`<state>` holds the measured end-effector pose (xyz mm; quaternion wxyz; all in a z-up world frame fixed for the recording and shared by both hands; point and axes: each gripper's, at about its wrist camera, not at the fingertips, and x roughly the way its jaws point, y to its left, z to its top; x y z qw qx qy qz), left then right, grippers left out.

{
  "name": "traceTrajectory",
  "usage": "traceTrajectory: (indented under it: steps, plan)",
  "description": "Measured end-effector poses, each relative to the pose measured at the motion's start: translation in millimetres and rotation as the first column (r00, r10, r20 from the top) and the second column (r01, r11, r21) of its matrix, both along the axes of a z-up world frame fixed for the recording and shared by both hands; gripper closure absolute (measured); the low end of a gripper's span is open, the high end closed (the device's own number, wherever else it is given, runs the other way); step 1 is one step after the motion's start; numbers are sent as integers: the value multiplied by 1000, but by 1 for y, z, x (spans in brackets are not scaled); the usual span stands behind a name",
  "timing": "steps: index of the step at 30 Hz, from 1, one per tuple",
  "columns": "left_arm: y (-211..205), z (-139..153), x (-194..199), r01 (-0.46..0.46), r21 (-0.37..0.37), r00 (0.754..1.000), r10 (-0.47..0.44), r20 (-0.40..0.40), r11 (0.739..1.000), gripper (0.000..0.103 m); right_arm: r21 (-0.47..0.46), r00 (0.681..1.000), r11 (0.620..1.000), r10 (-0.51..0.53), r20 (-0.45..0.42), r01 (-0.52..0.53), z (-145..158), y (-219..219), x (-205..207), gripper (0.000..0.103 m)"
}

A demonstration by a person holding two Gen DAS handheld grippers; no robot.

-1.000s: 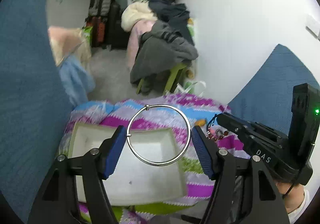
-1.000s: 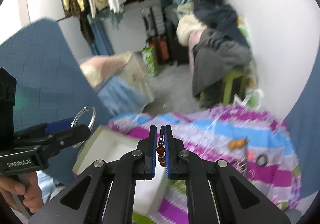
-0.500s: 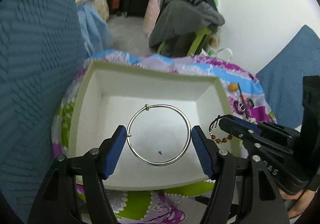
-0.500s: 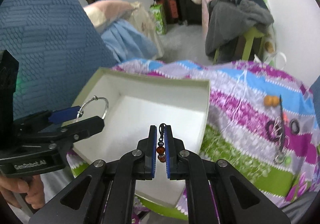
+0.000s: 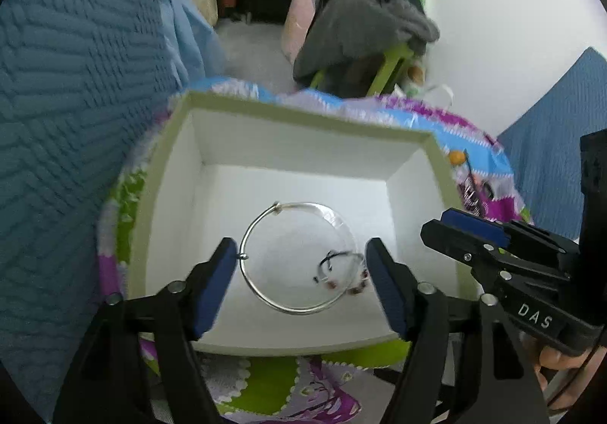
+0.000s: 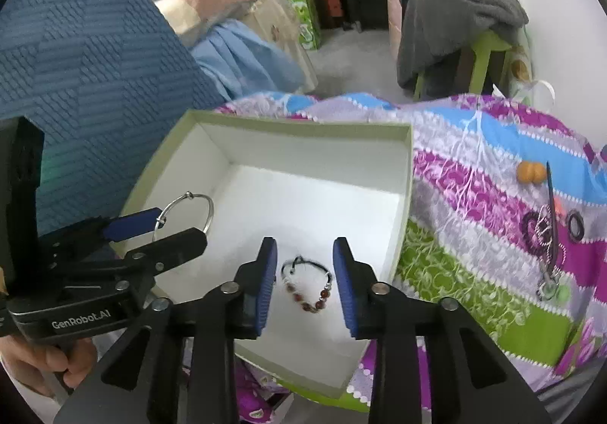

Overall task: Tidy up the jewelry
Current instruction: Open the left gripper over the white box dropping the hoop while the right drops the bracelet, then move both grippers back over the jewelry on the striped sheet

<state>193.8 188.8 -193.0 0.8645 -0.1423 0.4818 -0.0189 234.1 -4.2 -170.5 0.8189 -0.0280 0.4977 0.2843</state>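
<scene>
The right claw (image 6: 304, 278) has parted, dropping one beaded bracelet (image 6: 308, 285) onto the floor of the single white box (image 6: 311, 128). The left claw (image 5: 301, 274) grips one silver bangle (image 5: 297, 257) above it. The patterned bedspread (image 6: 474, 234) carries several trinkets at 3 o'clock; one clothes-heaped chair (image 6: 455, 7) stands at 1 o'clock.

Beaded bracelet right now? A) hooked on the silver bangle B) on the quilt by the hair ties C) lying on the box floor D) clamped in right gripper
C: the beaded bracelet lies on the white floor of the box, between the open fingers of the right gripper, touching neither.
</scene>
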Motion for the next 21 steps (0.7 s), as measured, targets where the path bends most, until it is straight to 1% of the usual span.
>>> traceTrajectory:
  steps: [1,2,3,5,8,13,17,21]
  plan:
    - [0,5,-2,-12,9,1000,12,14,1000,22,2,1000,1000,2,12,-2,5,-1,0,70]
    - [-1,13,-3,-21,16,999,21,31,1000,22,7,1000,1000,4,28,-4,12,-3,0,67]
    - [-2,20,-5,-21,17,999,21,42,1000,22,17,999,1000,4,48,-5,21,-7,-1,61]
    - [-5,31,-6,-19,19,998,18,58,1000,22,38,997,999,-2,81,-1,36,-15,-1,55]
    - [-11,54,-12,-29,28,994,25,106,999,22,65,992,998,6,127,-15,57,-24,-3,55]
    - [-26,89,-21,-44,35,983,37,180,998,22,84,975,996,4,224,-24,92,-45,-10,55]
    - [-45,112,-29,-40,15,969,35,244,999,22,87,956,996,-3,294,-23,113,-64,-18,55]
    - [-64,128,-33,-41,26,959,32,283,999,22,87,937,996,-12,349,-20,125,-83,-24,55]
